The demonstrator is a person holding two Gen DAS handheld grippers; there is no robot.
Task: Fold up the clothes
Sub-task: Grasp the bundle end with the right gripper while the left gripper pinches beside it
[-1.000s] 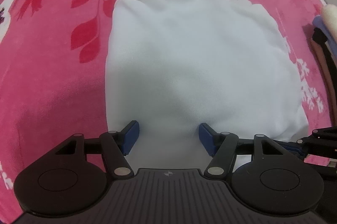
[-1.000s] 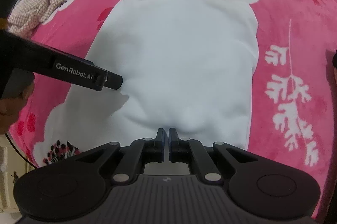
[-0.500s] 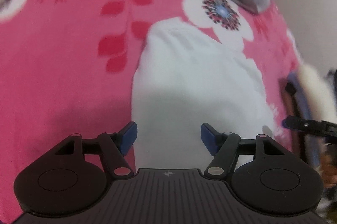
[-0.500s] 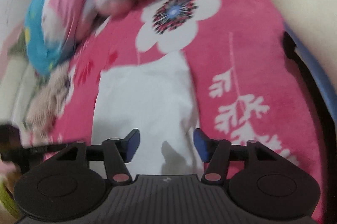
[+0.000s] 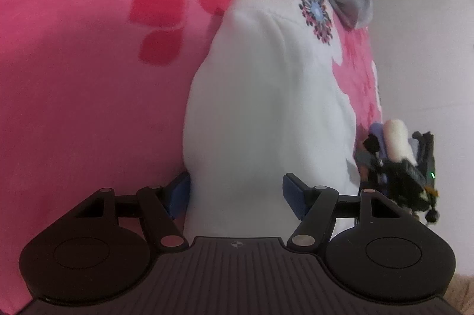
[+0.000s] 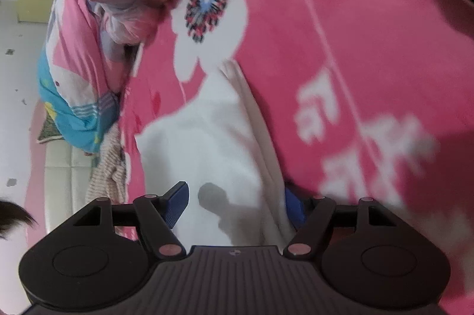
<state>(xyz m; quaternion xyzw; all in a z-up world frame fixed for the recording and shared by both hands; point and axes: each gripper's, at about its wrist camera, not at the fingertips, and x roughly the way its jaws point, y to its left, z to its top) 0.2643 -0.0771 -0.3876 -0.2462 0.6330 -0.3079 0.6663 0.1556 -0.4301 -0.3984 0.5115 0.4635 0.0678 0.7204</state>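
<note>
Left wrist view first: we've got the folded white garment (image 5: 266,113) lying flat on the pink floral blanket (image 5: 89,78), and the left gripper (image 5: 235,193) sits right at its near edge with the jaws spread wide, blue pads either side of the cloth but not pinching it, so nothing's held. Off to the right there's a blurry dark stack of clothes (image 5: 394,161) at the blanket's edge. Right wrist view: the right gripper (image 6: 237,205) has just been opening, jaws wide now, with the garment's layered right edge running between the pads but not clamped. A crumpled pink and blue quilt (image 6: 97,48) is bunched up at far left. We reckon the fold's basically done and the next bit is picking it up, so we'd want each gripper to catch all layers at the edge, otherwise it'll flop open.
</note>
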